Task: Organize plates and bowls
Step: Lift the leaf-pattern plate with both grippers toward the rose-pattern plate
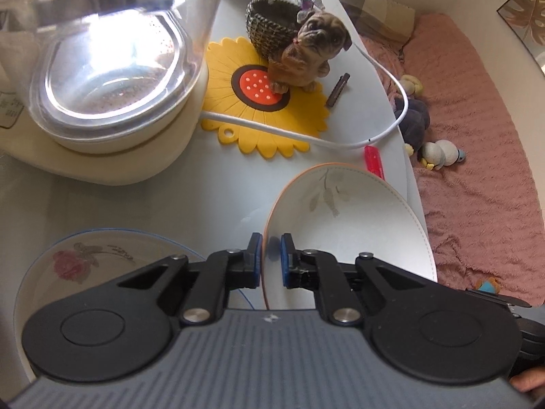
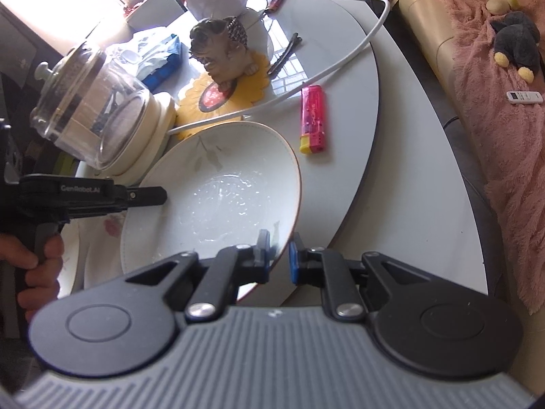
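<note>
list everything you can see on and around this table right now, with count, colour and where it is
bowl: 1, white, orange rim, tilted, between both claws
rose plate: 1, white, blue rim, below bowl
glass kettle: 1, clear, on cream base, table's left
sunflower mat: 1, yellow, mid-table
dog figurine: 1, brown, on mat
woven basket: 1, dark, behind dog
cable: 1, white, across table
lighter: 1, red and yellow, table's right
remote: 1, white, on pink blanket
left claw: 1, black, on bowl rim
right claw: 1, black, on bowl rim
</note>
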Demonstrator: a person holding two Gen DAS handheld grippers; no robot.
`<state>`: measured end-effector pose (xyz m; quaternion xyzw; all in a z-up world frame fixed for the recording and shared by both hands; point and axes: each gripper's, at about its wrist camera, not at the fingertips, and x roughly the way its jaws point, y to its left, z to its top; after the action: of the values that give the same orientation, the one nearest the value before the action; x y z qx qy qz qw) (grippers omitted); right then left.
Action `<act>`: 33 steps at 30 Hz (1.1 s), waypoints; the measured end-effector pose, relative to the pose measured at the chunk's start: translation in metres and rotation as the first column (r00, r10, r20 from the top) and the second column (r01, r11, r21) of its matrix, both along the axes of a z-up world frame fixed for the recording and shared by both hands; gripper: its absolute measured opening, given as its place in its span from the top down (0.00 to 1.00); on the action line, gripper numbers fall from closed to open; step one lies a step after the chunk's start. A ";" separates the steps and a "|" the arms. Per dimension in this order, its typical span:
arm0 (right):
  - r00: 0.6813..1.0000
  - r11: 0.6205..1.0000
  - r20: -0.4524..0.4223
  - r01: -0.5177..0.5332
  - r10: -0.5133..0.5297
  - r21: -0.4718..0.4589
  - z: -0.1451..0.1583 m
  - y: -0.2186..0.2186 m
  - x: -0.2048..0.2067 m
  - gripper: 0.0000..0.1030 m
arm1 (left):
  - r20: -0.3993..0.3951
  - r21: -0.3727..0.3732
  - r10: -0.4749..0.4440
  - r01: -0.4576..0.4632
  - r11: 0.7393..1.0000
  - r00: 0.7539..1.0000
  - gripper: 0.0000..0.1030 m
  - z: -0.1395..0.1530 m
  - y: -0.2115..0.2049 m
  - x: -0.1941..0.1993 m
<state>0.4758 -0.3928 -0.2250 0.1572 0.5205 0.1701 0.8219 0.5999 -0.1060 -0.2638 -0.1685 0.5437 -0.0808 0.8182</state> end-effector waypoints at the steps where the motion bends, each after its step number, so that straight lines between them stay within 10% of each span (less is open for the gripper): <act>1: 1.000 1.000 0.005 -0.002 0.002 0.001 0.003 0.001 -0.001 0.86 | 0.007 -0.001 0.002 -0.002 1.000 1.000 0.88 0.004 0.002 -0.003; 21: 0.985 0.992 0.136 -0.110 0.101 0.058 0.076 0.088 -0.024 0.87 | 0.161 -0.050 0.124 -0.118 0.992 0.979 0.89 0.092 0.114 -0.088; 33: 0.981 0.987 0.111 -0.162 0.159 0.017 0.072 0.154 -0.042 0.87 | 0.126 -0.098 0.217 -0.206 0.974 0.968 0.89 0.069 0.175 -0.136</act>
<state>0.4338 -0.2388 -0.1526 0.1158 0.4834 0.2509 0.8307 0.4638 0.0694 -0.1951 -0.2538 0.4619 -0.0269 0.8494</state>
